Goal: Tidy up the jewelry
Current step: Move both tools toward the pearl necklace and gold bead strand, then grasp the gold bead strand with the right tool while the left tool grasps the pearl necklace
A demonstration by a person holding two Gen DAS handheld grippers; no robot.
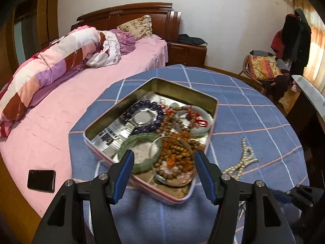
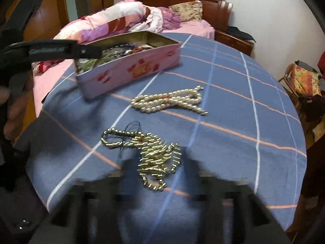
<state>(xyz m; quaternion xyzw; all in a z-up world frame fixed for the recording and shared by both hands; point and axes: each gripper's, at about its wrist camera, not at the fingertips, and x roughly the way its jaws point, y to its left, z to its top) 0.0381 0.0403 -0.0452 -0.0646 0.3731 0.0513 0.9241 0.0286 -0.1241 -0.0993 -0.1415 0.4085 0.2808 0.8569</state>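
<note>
Over the near end of the open pink tin [image 1: 213, 101]: left claw [image 1: 163, 162], released and empty, green bangle [image 1: 140, 137] and brown wooden beads [image 1: 174, 148] below its spread fingers. Only from the right wrist: tangled gold chain [image 2: 150, 162] on the blue checked surface [image 2: 233, 101] between the parted fingers of the right claw [image 2: 158, 158], pearl strand [image 2: 170, 101] beyond; only from the left wrist: watch [image 1: 142, 118] and purple bead bracelet [image 1: 146, 103] inside the tin. Right claw badly blurred, contact with the chain hard to judge.
</note>
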